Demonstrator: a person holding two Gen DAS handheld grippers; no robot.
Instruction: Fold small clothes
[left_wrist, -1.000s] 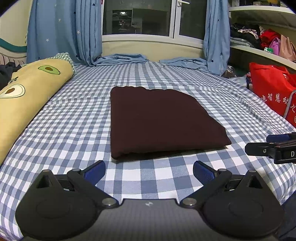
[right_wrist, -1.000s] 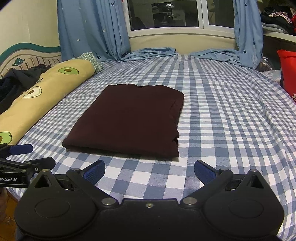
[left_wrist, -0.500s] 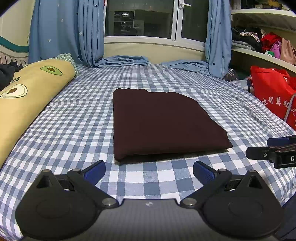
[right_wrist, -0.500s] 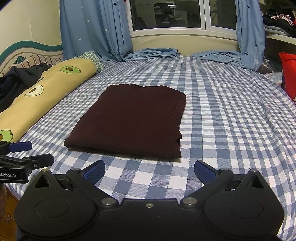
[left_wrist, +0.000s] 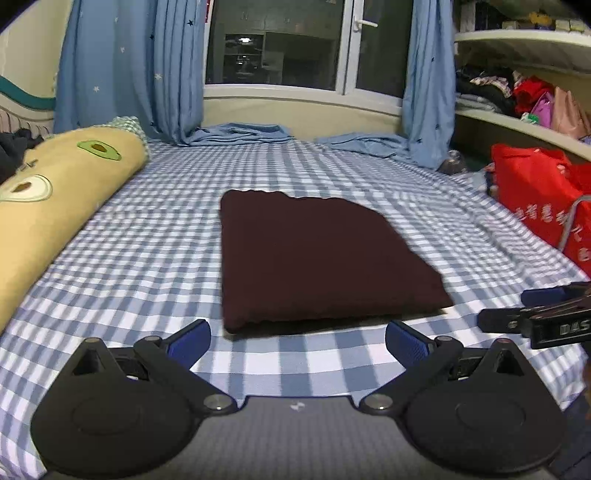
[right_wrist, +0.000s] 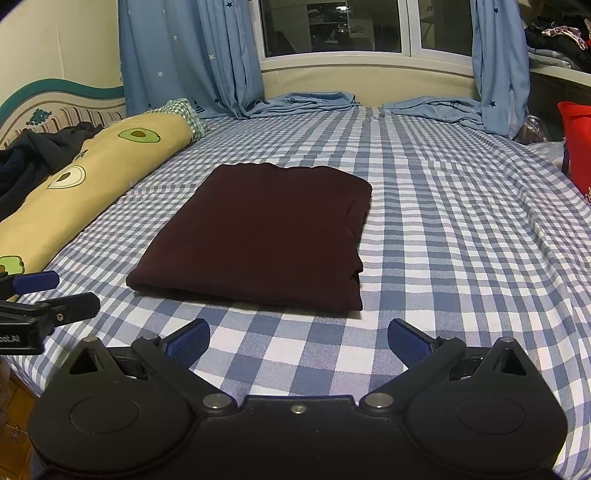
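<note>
Left wrist view showed I'd backed both grippers off: left gripper (left_wrist: 297, 338) and right gripper (right_wrist: 297, 338) fingers spread wide, empty; maroon garment (right_wrist: 258, 232) lay folded, apparently finished.

left gripper (left_wrist: 297, 341): jaws spread, empty | maroon garment (left_wrist: 317, 254): folded, on bed (left_wrist: 147, 258)

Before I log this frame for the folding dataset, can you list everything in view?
folded garment: one, dark maroon, flat on the bed's middle
bed sheet: one, blue-white check, covering the bed
long pillow: one, yellow with avocados, along the left edge
dark clothing: one heap, beside the pillow by the headboard
curtains: two, blue with stars, pooling on the bed's far end
red bag: one, right of the bed
shelves: cluttered, far right
left gripper: open, empty
right gripper: open, empty
</note>
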